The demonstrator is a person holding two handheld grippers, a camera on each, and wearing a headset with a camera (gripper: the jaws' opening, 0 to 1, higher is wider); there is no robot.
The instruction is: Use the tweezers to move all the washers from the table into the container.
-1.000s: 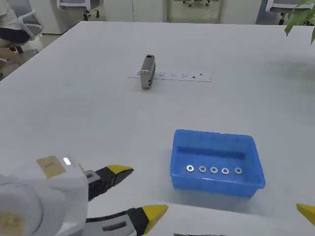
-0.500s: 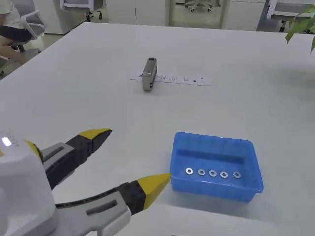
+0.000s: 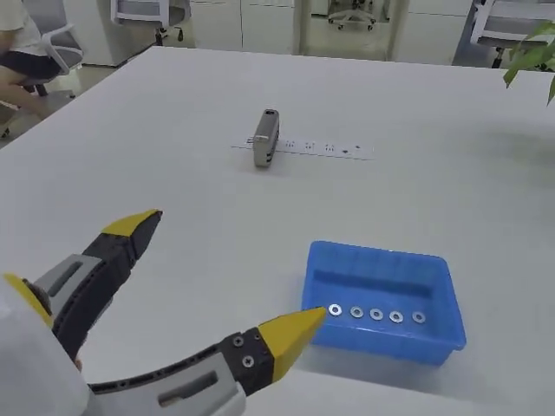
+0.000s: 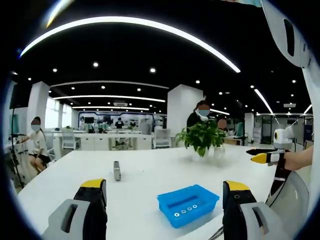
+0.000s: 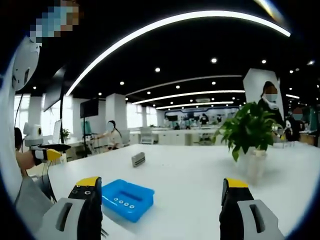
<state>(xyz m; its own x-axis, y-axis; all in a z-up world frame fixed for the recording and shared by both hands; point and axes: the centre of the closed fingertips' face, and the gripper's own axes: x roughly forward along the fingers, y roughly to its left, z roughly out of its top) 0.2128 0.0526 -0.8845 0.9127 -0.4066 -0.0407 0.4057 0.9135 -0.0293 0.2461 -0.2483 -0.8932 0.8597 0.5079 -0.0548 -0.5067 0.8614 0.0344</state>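
A blue container [image 3: 381, 264] sits on the white table [image 3: 173, 173] with several silver washers [image 3: 376, 314] in a row on its floor. My left gripper [image 3: 212, 277] hangs open at the lower left, its yellow fingertips [image 3: 295, 334] spread wide, one just left of the container's near corner. In the left gripper view, the container [image 4: 187, 202] and washers [image 4: 184, 211] lie ahead between the open jaws of the left gripper [image 4: 162, 187]. The right gripper [image 5: 160, 185] is open and holds nothing, with the container [image 5: 127, 197] to its lower left.
A grey block [image 3: 266, 137] stands at the end of a white power strip [image 3: 325, 148] farther back. A potted plant [image 5: 247, 132] stands on the table's right side. The other gripper [image 4: 265, 158] is held up to the right. People sit in the room behind.
My left gripper has come up and forward into the view, and its jaws have spread wider. The head camera has tipped, shifting the container slightly lower.
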